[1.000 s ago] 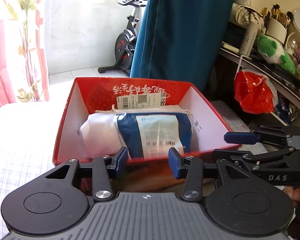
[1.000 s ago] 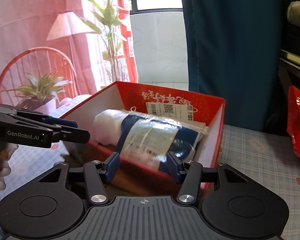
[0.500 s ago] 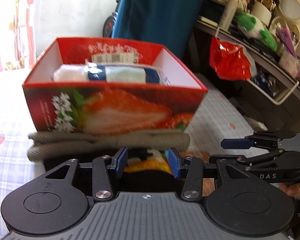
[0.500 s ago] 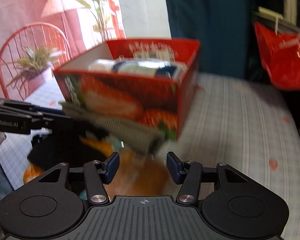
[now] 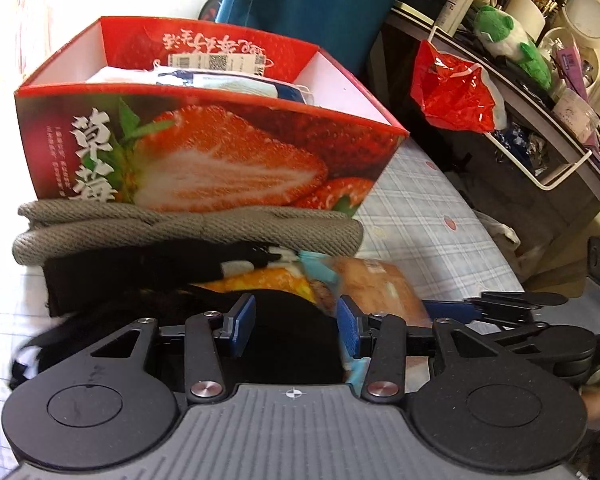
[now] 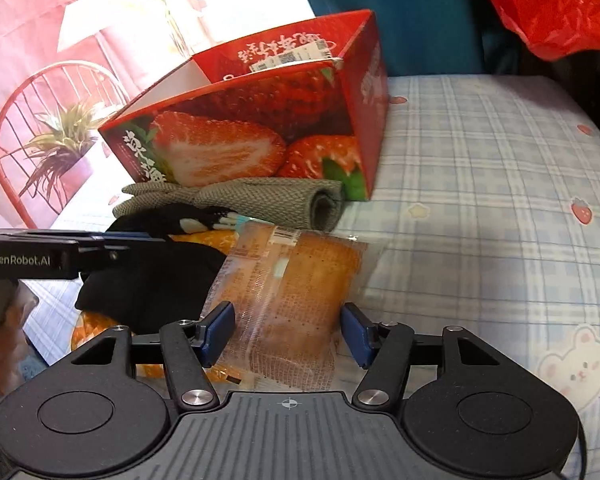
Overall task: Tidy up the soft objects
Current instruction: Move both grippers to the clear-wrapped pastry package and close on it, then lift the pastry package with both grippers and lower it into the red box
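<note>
Both tools have dropped from the strawberry box to the pile on the bed (task: pick next). Right tool, jaws just widened, straddles the wrapped bread; left tool, half-open, hangs over black cloth.

A red plastic bag hangs from a cluttered shelf, where a green plush toy lies. A teal curtain hangs behind; a potted plant stands beside a red wire chair.

the folded grey knit cloth hides the red strawberry-printed cardboard box's base; at 9 o'clock, glare whitens the bedding.
</note>
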Action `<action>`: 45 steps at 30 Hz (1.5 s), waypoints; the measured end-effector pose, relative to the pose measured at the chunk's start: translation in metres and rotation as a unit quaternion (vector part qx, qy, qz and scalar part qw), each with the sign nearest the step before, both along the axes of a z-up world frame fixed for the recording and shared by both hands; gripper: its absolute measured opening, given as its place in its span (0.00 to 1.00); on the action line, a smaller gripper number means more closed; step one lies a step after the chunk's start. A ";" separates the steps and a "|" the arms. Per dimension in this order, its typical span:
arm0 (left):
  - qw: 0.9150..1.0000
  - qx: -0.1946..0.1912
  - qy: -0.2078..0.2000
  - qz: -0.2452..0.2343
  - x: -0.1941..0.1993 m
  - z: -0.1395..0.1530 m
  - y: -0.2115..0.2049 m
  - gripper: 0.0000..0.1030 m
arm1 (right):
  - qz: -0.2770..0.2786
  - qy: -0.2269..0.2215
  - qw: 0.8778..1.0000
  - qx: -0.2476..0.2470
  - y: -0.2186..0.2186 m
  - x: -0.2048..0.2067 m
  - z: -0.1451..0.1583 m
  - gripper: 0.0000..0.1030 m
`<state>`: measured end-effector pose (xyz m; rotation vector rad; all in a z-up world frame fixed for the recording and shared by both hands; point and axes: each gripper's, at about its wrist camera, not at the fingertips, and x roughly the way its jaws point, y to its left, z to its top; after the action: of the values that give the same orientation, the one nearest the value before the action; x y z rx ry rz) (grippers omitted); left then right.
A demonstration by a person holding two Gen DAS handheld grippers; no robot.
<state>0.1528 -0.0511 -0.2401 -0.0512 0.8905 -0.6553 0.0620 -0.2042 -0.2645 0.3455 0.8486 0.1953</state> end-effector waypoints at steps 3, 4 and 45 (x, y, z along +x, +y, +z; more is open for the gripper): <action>1.000 -0.003 0.006 -0.007 -0.001 -0.003 -0.003 0.46 | -0.002 -0.007 1.000 0.007 0.005 0.002 0.000 0.54; 1.000 -0.003 0.008 -0.008 -0.001 -0.005 -0.004 0.46 | -0.001 -0.010 1.000 0.006 0.006 0.003 0.001 0.54; 0.995 -0.084 -0.049 -0.025 0.030 0.073 -0.023 0.42 | 0.047 -0.126 0.990 -0.032 0.011 0.038 0.096 0.50</action>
<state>0.1827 -0.0743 -0.1676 -0.1471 0.7420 -0.7731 0.0997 -0.1932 -0.1687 0.2154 0.6207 0.2925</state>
